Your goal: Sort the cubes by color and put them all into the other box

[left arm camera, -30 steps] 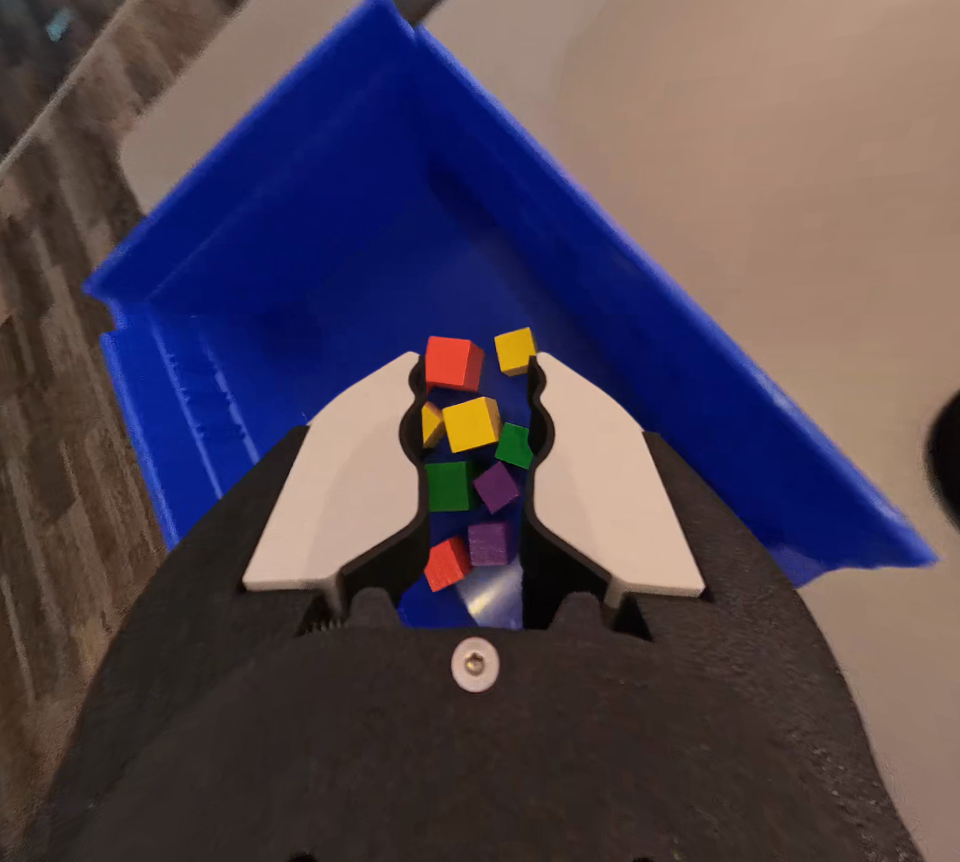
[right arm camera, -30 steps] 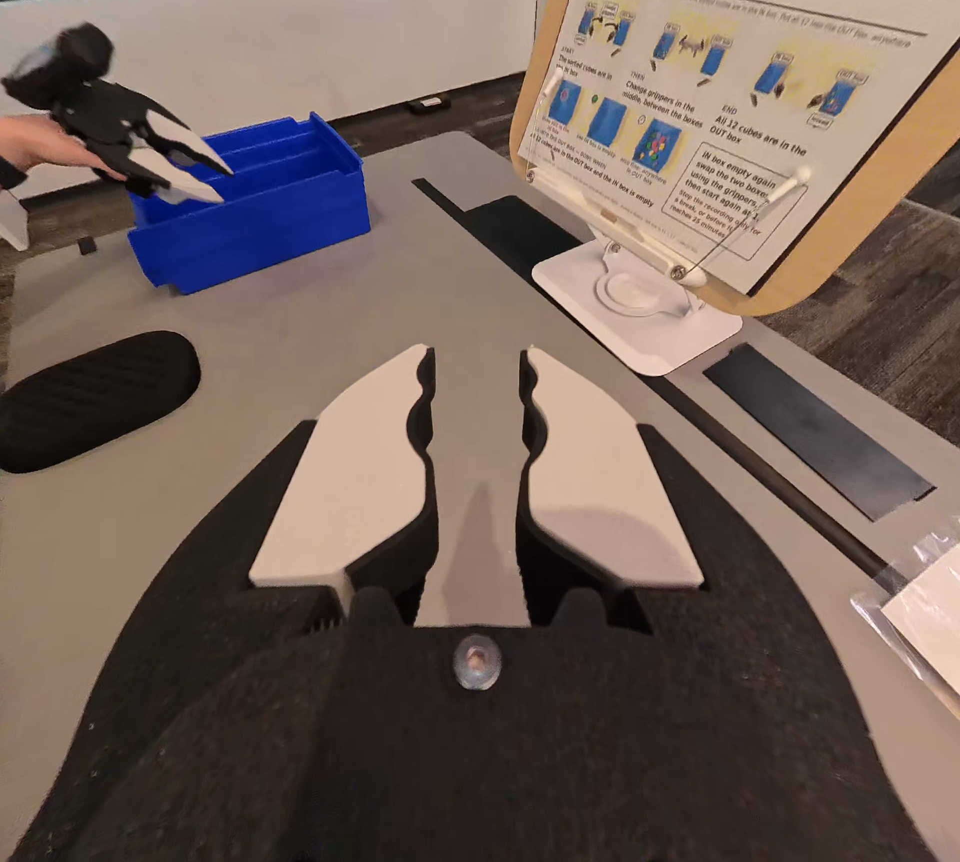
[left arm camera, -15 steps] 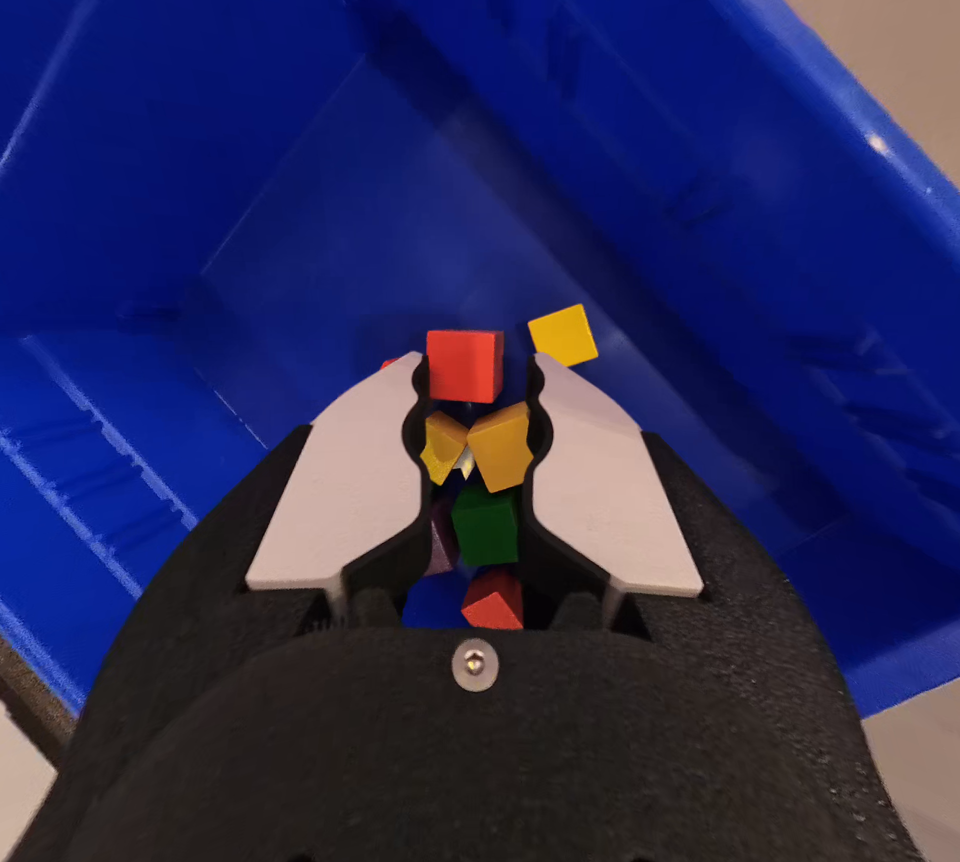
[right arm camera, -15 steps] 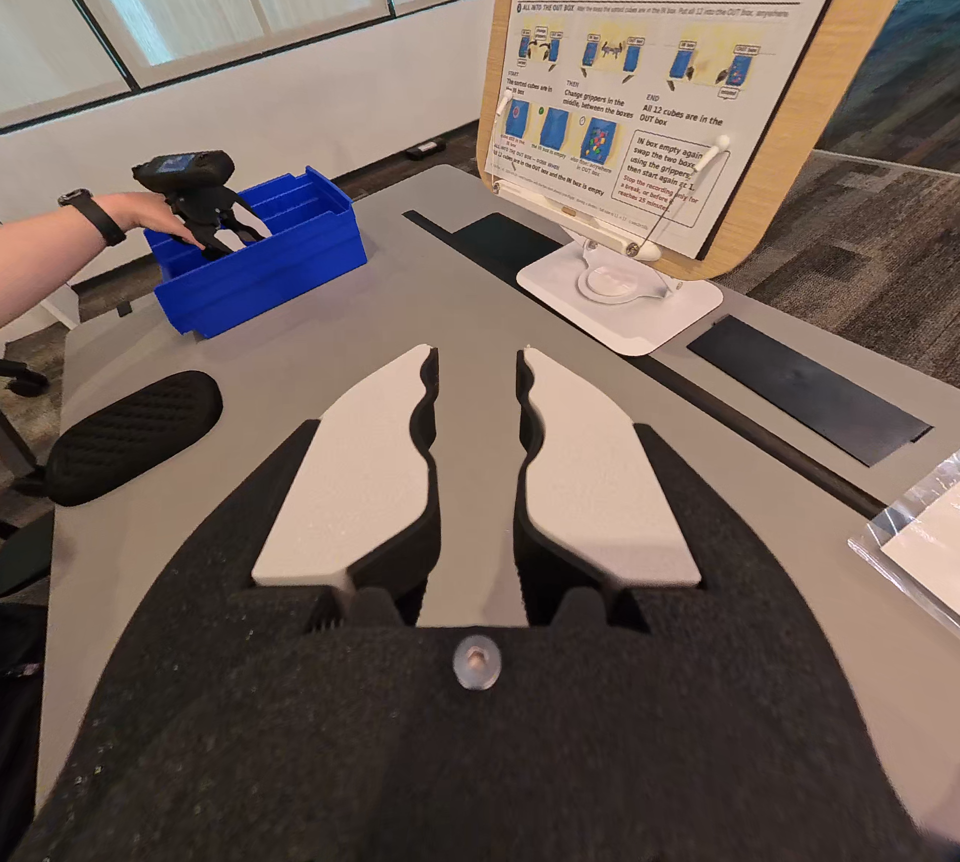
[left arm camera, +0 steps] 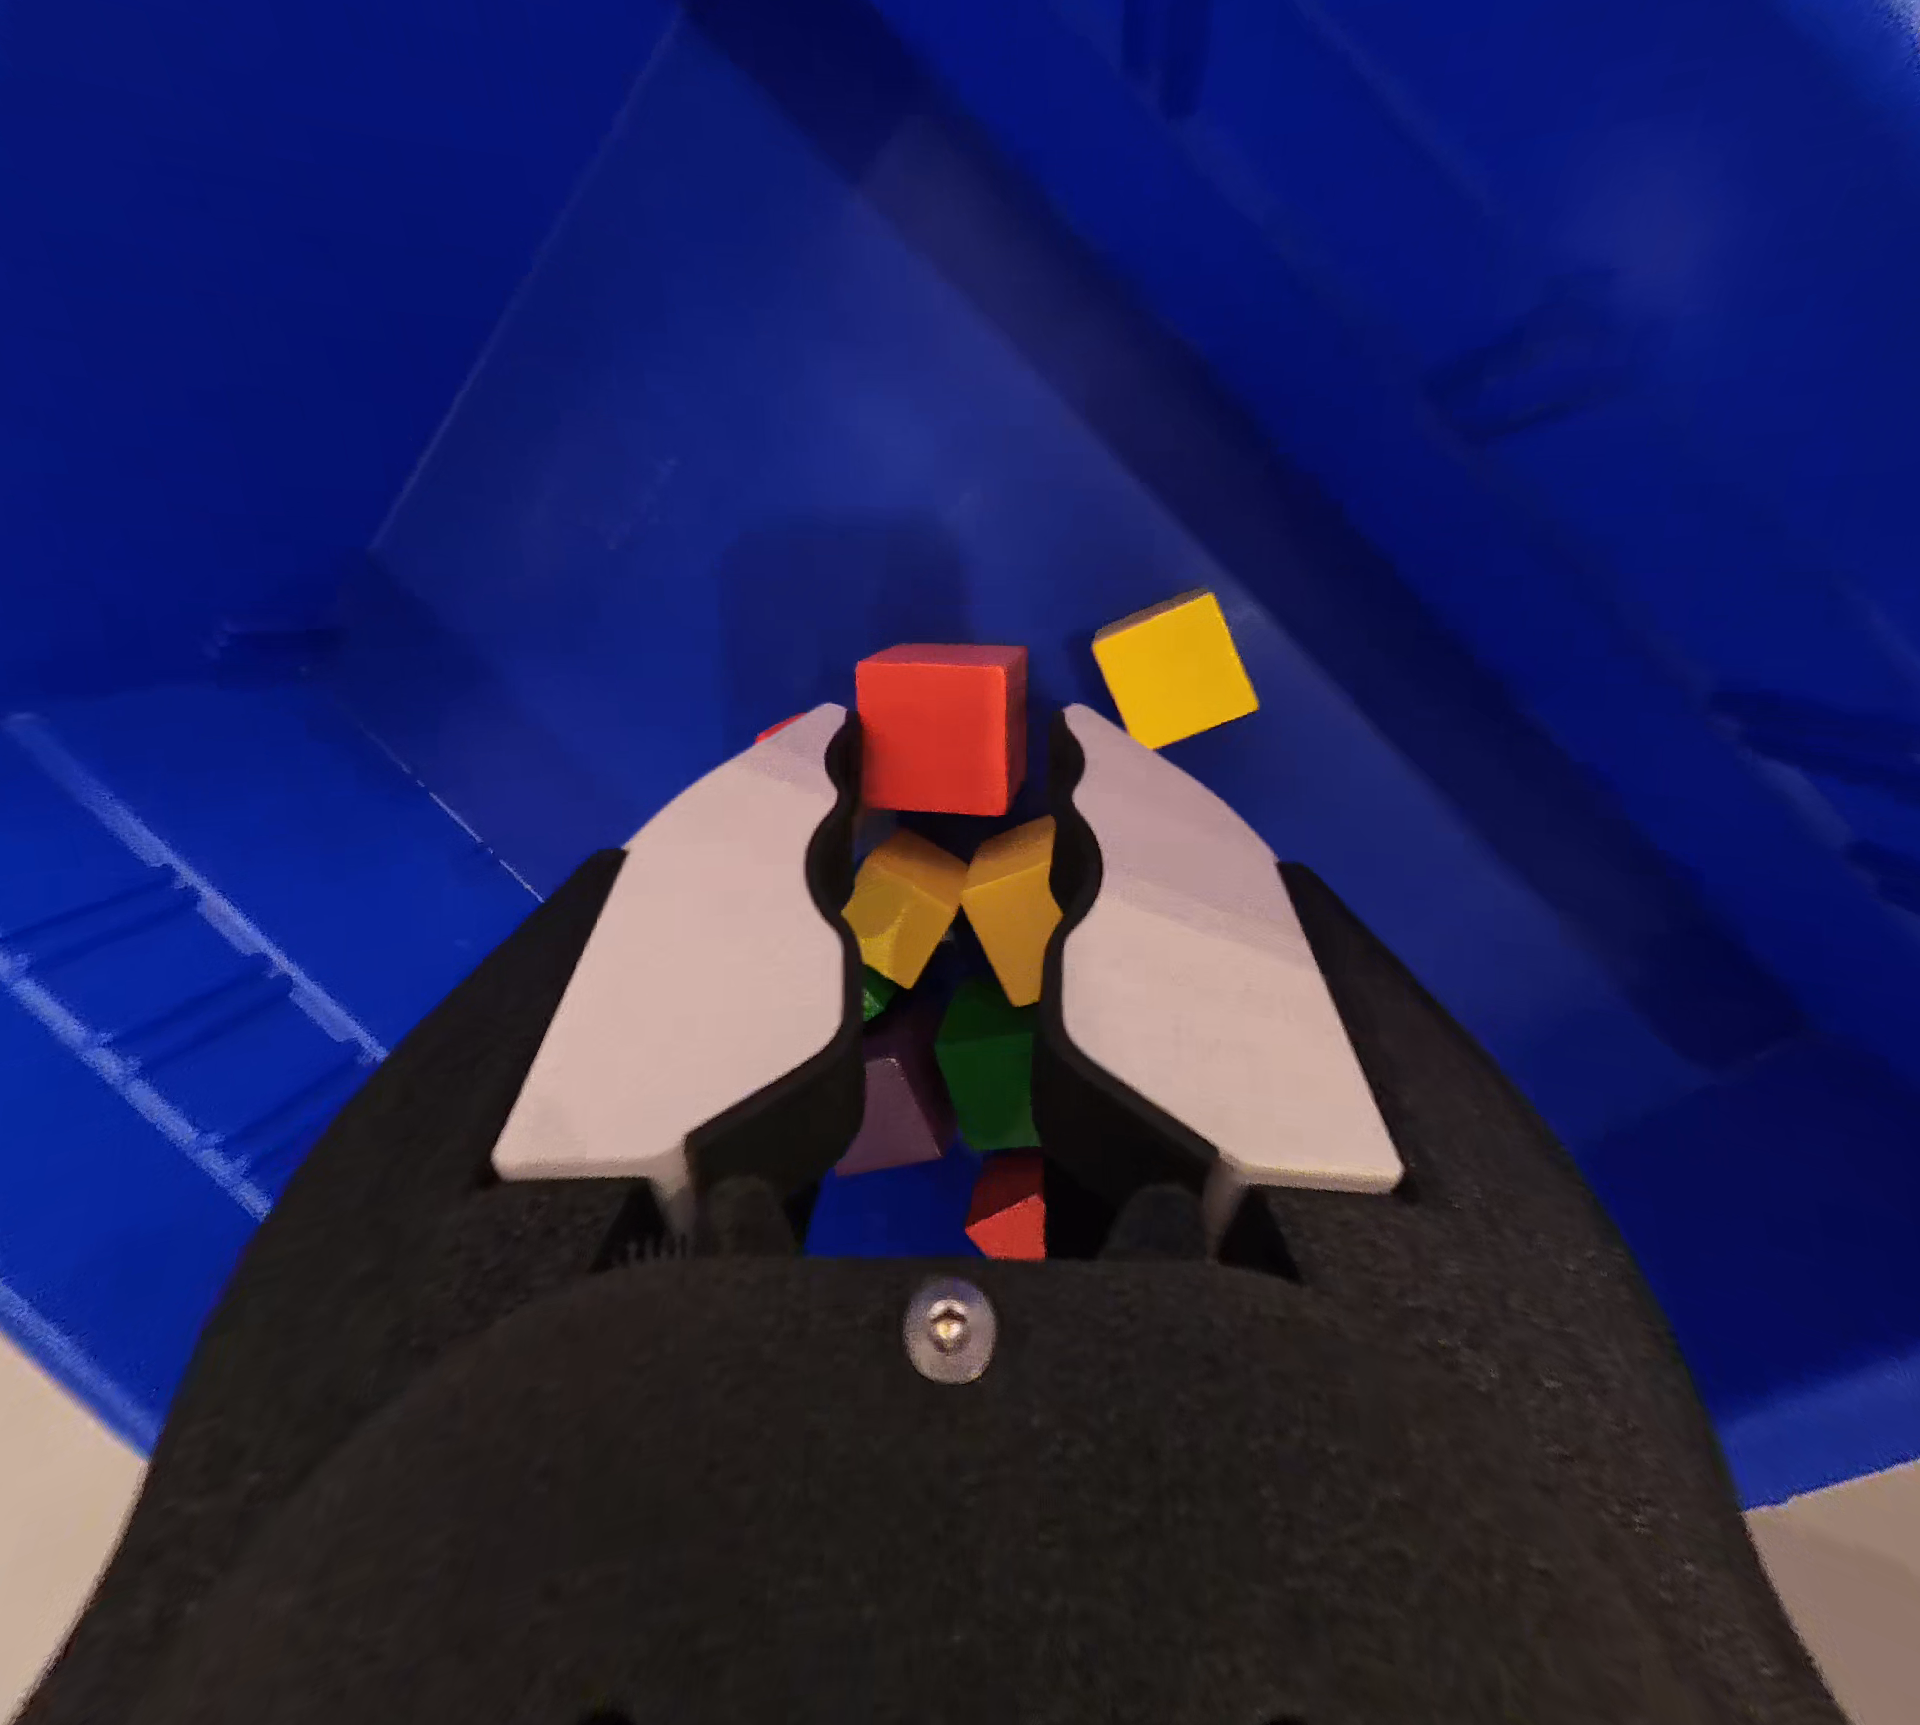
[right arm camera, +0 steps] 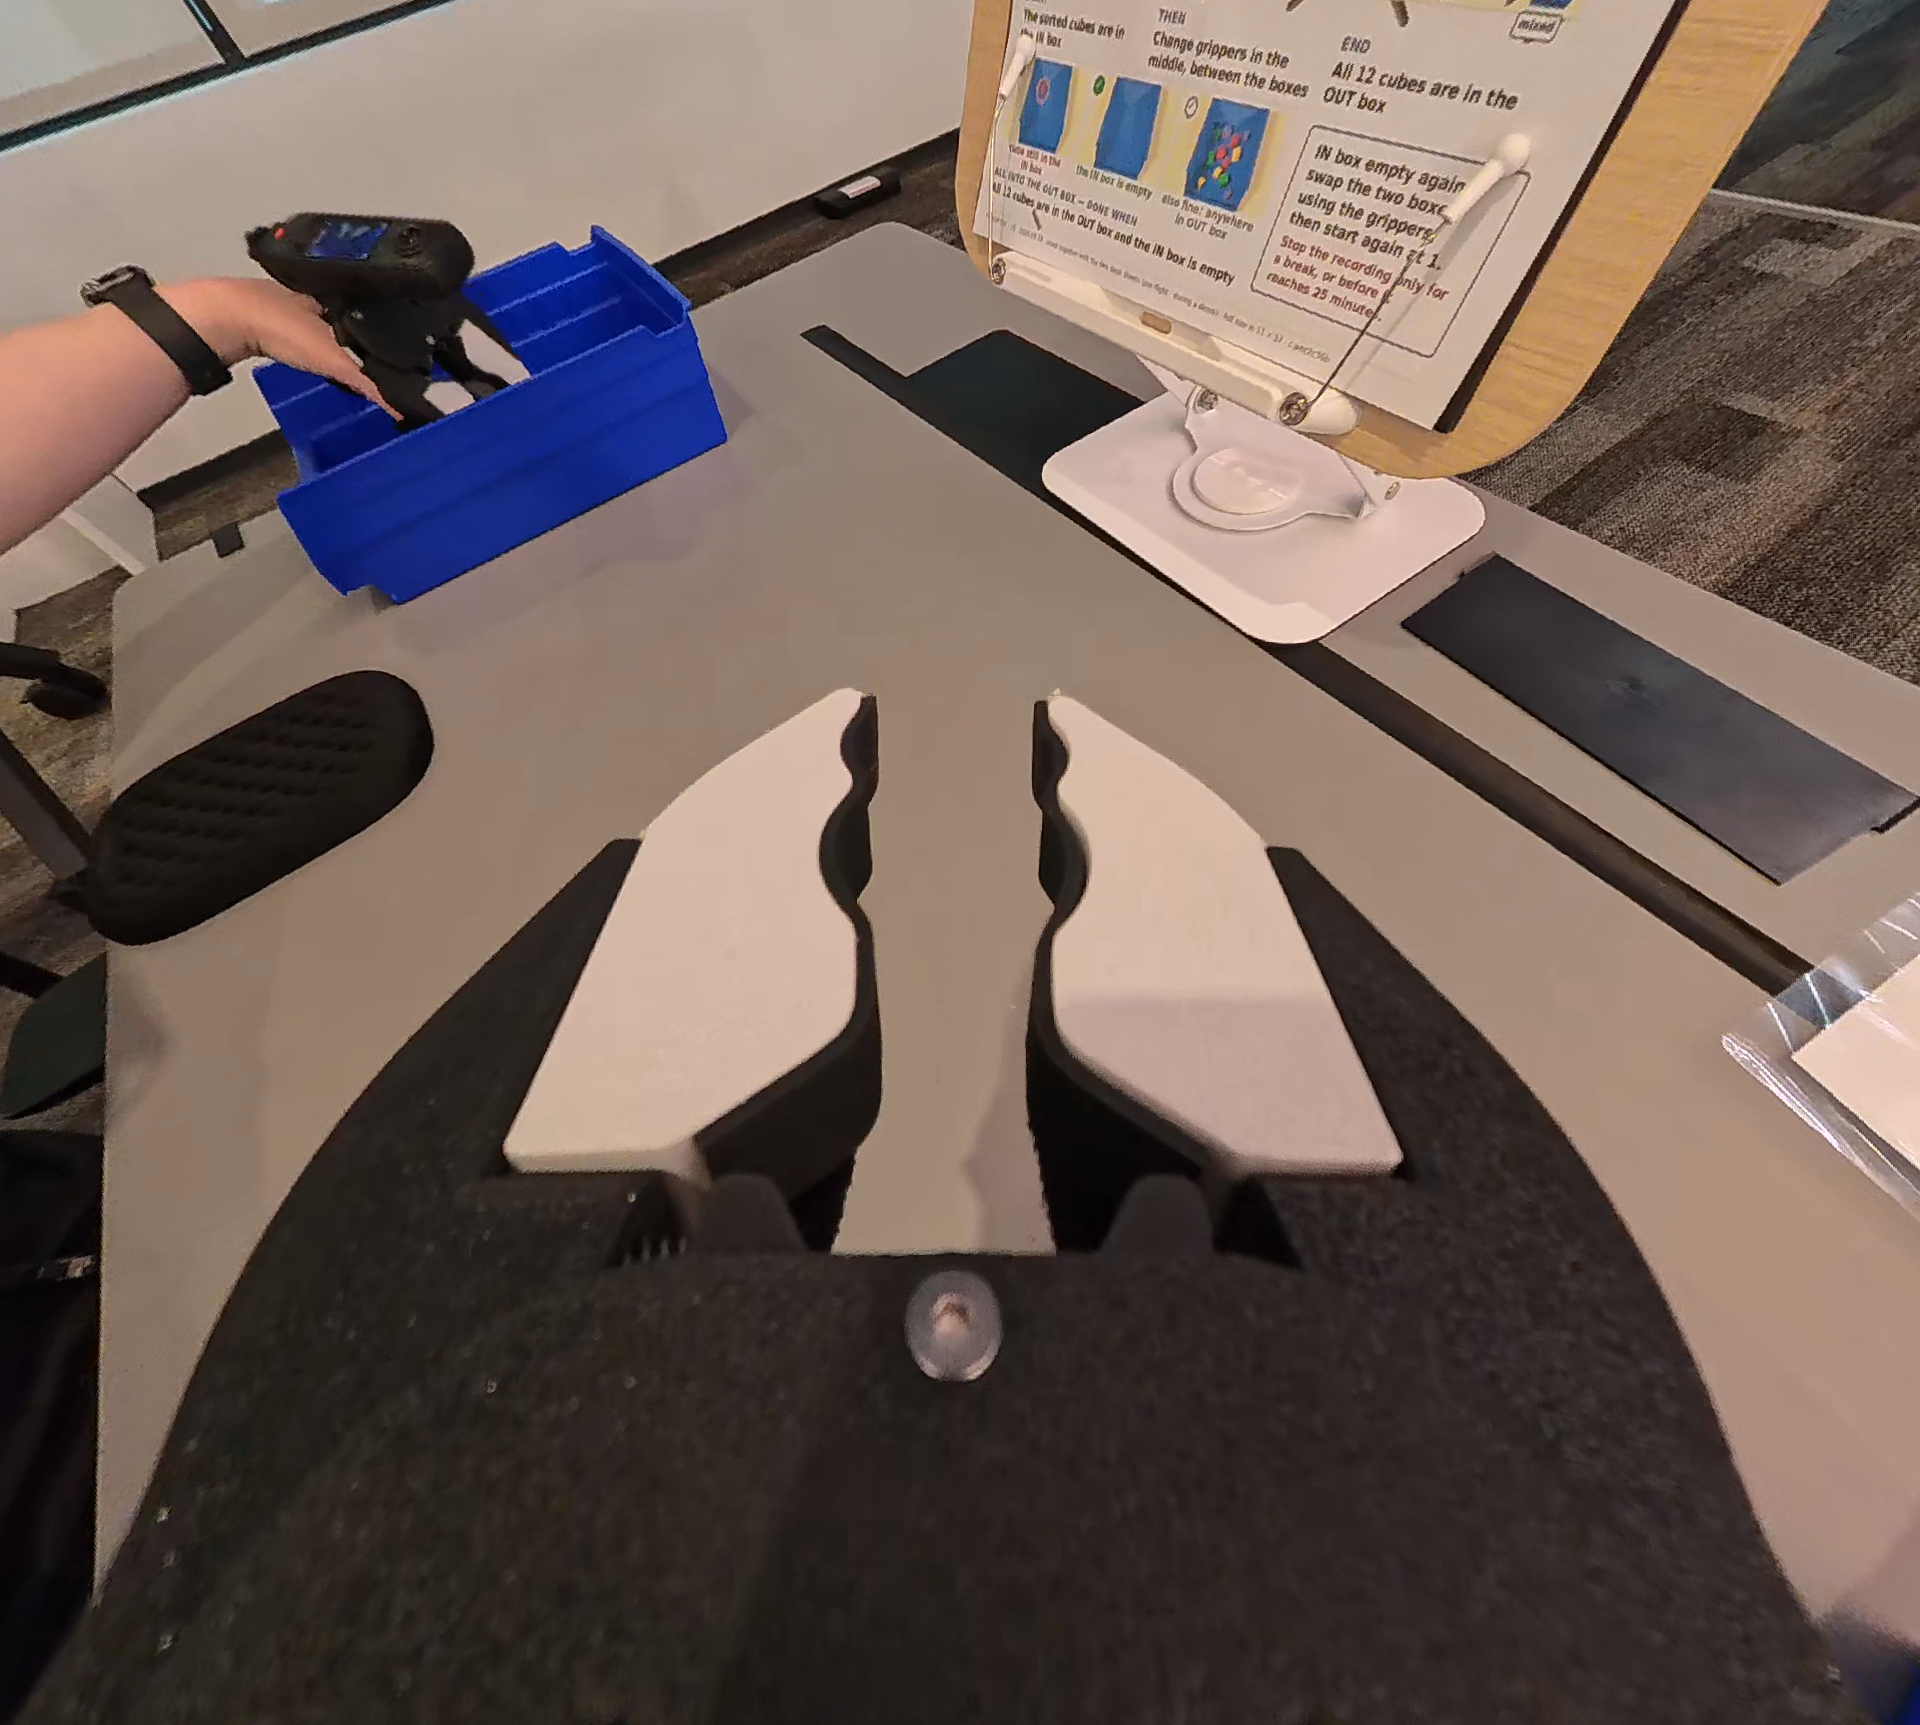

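Now, target: the red cube (left arm camera: 940,730) sits between the tips of the left gripper (left arm camera: 948,745), on the floor of the blue box (left arm camera: 727,304).
Left gripper: spread, tips flanking the cube; whether a pad touches it I cannot quite tell from this close.
Right gripper: the right gripper (right arm camera: 951,719) is parted and empty, over the bare grey table (right arm camera: 935,553).
Handling: likely light, stiff and smooth-faced; best pinched on two opposite flat faces, square on, so it does not twist out.
Neighbours: two yellow cubes (left arm camera: 951,912) just behind it, another yellow cube (left arm camera: 1174,667) beside the right tip, green and purple nearer the camera.
Left wrist view only: the cubes.
Right wrist view only: the person's hand (right arm camera: 301,340), an instruction board (right arm camera: 1351,65) and a black pad (right arm camera: 260,802); no second box is in view.
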Demonstrator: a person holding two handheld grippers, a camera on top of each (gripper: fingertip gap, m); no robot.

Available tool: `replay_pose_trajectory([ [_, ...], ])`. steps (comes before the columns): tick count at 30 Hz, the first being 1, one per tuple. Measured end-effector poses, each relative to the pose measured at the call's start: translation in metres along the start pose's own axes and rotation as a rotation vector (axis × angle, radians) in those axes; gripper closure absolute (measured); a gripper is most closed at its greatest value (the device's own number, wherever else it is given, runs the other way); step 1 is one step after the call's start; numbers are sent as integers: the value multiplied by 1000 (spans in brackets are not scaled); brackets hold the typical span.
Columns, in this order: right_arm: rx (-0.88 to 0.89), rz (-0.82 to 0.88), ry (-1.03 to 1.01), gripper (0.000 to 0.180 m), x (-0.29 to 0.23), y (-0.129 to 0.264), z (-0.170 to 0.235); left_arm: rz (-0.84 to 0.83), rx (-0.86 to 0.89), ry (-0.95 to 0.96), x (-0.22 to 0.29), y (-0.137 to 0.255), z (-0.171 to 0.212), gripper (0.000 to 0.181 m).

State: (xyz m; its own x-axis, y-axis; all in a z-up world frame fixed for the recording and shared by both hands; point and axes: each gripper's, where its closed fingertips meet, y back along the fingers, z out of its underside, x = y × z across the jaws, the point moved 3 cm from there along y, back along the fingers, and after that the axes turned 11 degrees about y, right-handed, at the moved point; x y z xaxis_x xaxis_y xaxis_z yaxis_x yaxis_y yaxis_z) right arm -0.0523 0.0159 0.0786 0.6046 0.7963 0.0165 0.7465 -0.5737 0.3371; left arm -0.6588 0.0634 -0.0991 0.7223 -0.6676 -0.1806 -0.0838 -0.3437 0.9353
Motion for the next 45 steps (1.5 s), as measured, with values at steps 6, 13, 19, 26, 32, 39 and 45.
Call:
replay_pose_trajectory([
  [6,-27,-9,4,153,-1,-4,4,-13,14,18,-1,-1,-2,152],
  [13,-35,-10,5,154,-1,-7,4,-176,394,44,-12,77,-52,152],
  [19,2,-27,56,154,-15,-21,-10,-149,930,44,56,186,-134,152],
  [26,129,-167,203,153,-67,-44,-43,107,1185,-93,162,238,-206,152],
  [32,333,-328,244,148,-118,-59,-71,467,1329,-71,215,245,-221,153],
  [39,292,-656,-234,124,-158,-92,-70,494,1398,-369,271,229,-229,153],
  [45,344,-808,-470,124,-161,-93,-75,493,1396,-484,299,219,-237,153],
])
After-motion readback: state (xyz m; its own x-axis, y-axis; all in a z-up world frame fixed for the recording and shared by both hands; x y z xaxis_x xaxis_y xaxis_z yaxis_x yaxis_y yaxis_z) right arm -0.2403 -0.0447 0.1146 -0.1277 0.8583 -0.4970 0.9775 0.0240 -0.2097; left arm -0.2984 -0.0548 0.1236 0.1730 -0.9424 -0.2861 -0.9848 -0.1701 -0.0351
